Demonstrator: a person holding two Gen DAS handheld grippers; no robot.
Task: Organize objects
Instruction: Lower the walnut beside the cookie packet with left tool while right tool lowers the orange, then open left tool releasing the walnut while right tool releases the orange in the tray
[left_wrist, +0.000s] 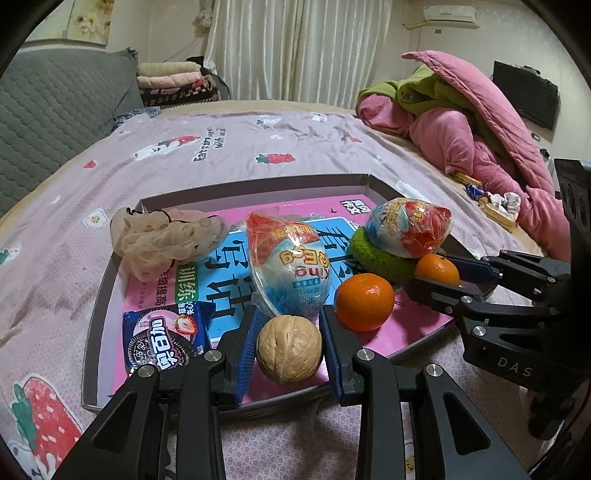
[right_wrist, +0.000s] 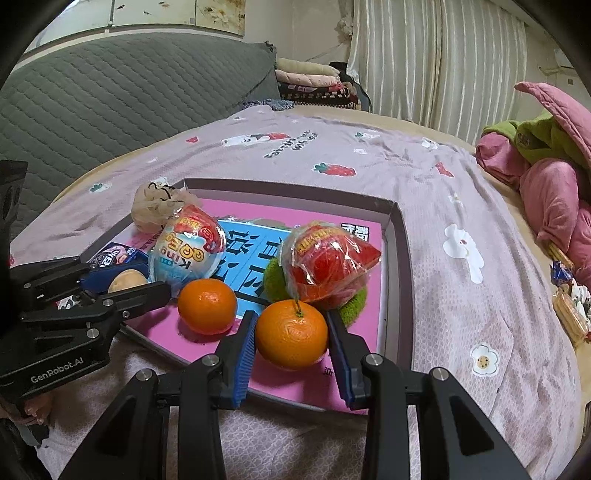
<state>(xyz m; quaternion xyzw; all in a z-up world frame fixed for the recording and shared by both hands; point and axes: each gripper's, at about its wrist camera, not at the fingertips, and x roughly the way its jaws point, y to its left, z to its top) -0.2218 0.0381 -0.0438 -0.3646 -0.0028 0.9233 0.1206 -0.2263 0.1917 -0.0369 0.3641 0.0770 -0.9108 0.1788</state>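
Walnut (left_wrist: 289, 349) clamped between the blue pads of the left gripper (left_wrist: 290, 352), low over the near edge of a shallow grey tray (left_wrist: 255, 183) on a strawberry-print bedsheet (left_wrist: 221, 147). Pink-and-blue workbook (left_wrist: 218, 280) lining the tray floor. Cookie packet (left_wrist: 166, 341) at the near left corner, beige scrunchie (left_wrist: 162, 236) over the left rim toward the far corner. Wrapped toy egg (left_wrist: 288, 266) mid-tray just beyond the walnut, loose tangerine (left_wrist: 364, 301) just right of it. Second wrapped egg (left_wrist: 410, 227) perched on a green scrunchie (left_wrist: 384, 260) by the right edge. Right gripper (left_wrist: 439, 275) reaching in from the right, closed on a smaller-looking tangerine (left_wrist: 437, 267).

From the right wrist: stemmed tangerine (right_wrist: 291, 334) pinched between the right gripper (right_wrist: 291, 338) pads, just above the tray's near edge (right_wrist: 391, 280). Loose tangerine (right_wrist: 207, 306) beside it to the left, both wrapped eggs (right_wrist: 192, 251) (right_wrist: 328, 266) behind. Left gripper (right_wrist: 129, 282) at left, closed on the walnut (right_wrist: 127, 280). Pink and green bedding (right_wrist: 554, 177) heaped at the bed's far right.
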